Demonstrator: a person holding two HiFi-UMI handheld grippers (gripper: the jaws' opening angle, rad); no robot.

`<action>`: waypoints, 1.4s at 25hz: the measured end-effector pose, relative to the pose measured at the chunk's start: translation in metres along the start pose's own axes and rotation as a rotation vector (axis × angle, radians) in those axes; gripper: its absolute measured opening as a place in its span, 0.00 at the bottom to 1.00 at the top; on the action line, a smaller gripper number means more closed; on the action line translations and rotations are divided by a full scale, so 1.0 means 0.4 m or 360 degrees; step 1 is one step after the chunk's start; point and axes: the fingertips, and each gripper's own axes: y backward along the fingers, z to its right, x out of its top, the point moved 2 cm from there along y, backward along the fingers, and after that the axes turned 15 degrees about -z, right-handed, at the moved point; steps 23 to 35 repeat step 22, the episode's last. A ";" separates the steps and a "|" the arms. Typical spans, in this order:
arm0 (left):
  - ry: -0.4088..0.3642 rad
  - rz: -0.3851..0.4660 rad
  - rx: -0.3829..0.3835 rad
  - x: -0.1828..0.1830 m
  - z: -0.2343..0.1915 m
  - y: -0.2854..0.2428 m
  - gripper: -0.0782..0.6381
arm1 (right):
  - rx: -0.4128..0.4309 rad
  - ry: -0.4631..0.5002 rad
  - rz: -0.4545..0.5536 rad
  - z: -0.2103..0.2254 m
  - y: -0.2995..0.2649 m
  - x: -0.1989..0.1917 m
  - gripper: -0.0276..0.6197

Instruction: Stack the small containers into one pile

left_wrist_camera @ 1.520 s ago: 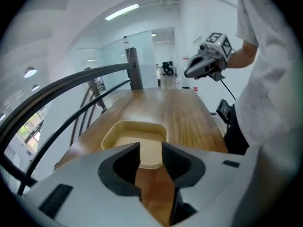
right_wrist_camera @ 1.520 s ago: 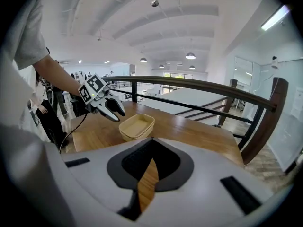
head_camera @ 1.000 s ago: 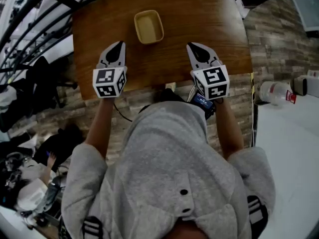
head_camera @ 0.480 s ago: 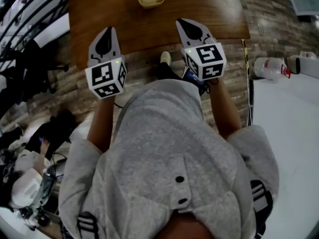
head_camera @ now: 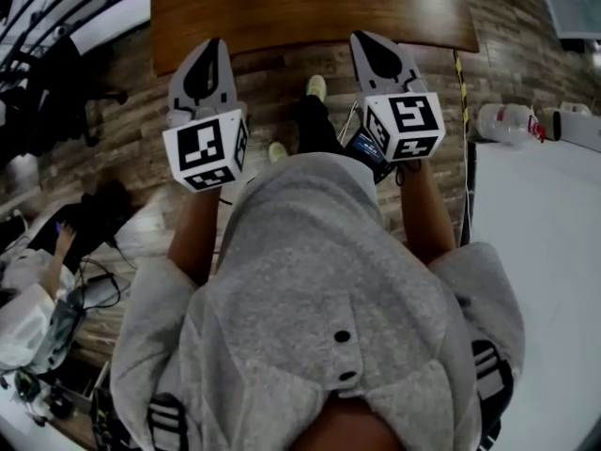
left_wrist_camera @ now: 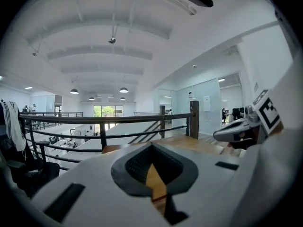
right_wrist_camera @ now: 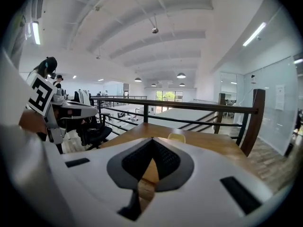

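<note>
Holding the left tool [head_camera: 205, 59] and the right tool [head_camera: 371, 50] side by side over the floor [head_camera: 272, 101], just short of the table [head_camera: 310, 12]. Keeping both tools closed on nothing, likely because no carrying remains. Leaving the small yellow container [right_wrist_camera: 176, 137] out on the table, well apart from both tools; cannot tell whether several sit nested there.

Hand-held grippers [head_camera: 211, 51] [head_camera: 366, 44] closed, empty
</note>
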 end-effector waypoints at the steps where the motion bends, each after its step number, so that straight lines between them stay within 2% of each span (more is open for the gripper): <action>1: 0.0002 0.0009 0.0009 -0.011 0.003 0.039 0.13 | -0.0014 0.0013 0.0013 -0.019 0.030 -0.008 0.07; 5: 0.0003 0.0042 0.0043 -0.041 0.051 0.165 0.13 | -0.0036 0.0030 0.0080 -0.054 0.152 -0.041 0.07; 11: 0.0030 0.0087 0.0024 -0.082 0.057 0.246 0.13 | -0.0056 0.0078 0.0101 -0.111 0.208 -0.068 0.07; 18: 0.0026 0.0065 0.0007 -0.081 0.054 0.258 0.13 | -0.0078 0.0081 0.0106 -0.118 0.224 -0.047 0.07; 35: 0.0027 0.0068 -0.0002 -0.087 0.081 0.283 0.13 | -0.0086 0.0092 0.0108 -0.115 0.255 -0.064 0.07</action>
